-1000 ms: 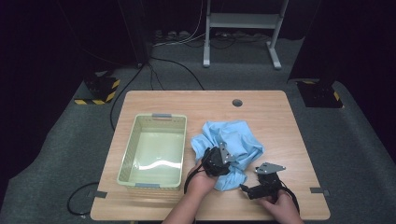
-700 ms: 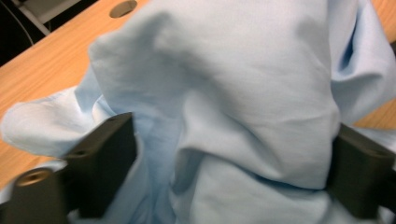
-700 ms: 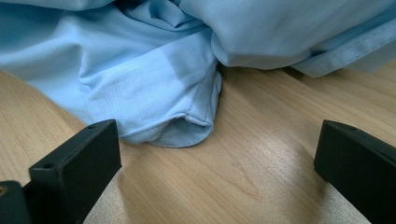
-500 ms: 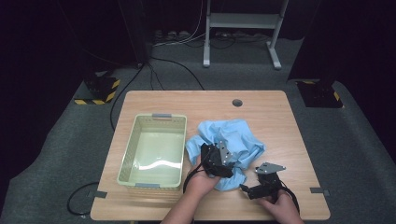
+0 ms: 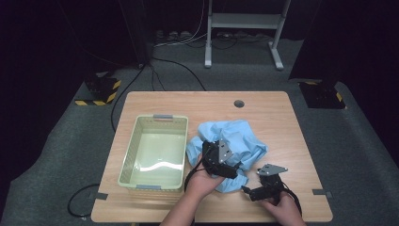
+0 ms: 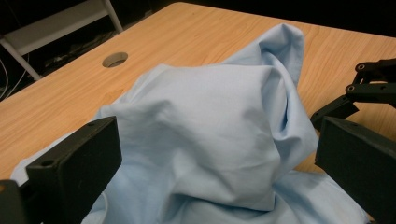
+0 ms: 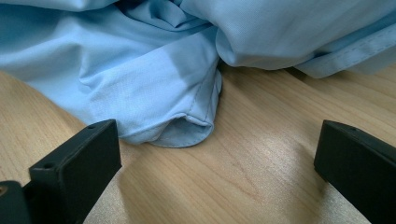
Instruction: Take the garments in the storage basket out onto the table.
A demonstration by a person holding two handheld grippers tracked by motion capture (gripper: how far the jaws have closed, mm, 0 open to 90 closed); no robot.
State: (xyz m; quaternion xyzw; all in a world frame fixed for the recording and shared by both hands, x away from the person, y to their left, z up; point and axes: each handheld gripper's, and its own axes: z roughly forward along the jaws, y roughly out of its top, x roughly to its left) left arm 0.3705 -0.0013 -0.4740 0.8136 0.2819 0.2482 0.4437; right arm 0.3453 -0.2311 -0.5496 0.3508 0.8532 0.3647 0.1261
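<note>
A crumpled light blue cloth (image 5: 237, 139) lies in a heap on the wooden table, right of the basket. My left gripper (image 5: 221, 159) hovers over the heap's near side. Its jaws have just been opening and now stand wide apart, and the cloth (image 6: 210, 126) bulges below and beyond them without touching the pads. My right gripper (image 5: 251, 192) rests low near the table's front edge, open. A folded hem of the cloth (image 7: 177, 130) lies on the wood just ahead of its jaws. The right gripper's linkage (image 6: 369, 81) shows at the edge of the left gripper view.
A pale green plastic basket (image 5: 128, 157) stands on the left half of the table (image 5: 268, 113), holding nothing. A round cable hole (image 5: 239, 103) sits near the far edge. Bare wood extends behind and to the right of the cloth. Cables and a white stand's feet lie on the floor beyond.
My left gripper has lifted off the cloth and its jaws have spread, letting the fabric go. The heap has settled slightly. The right hand has not moved.
</note>
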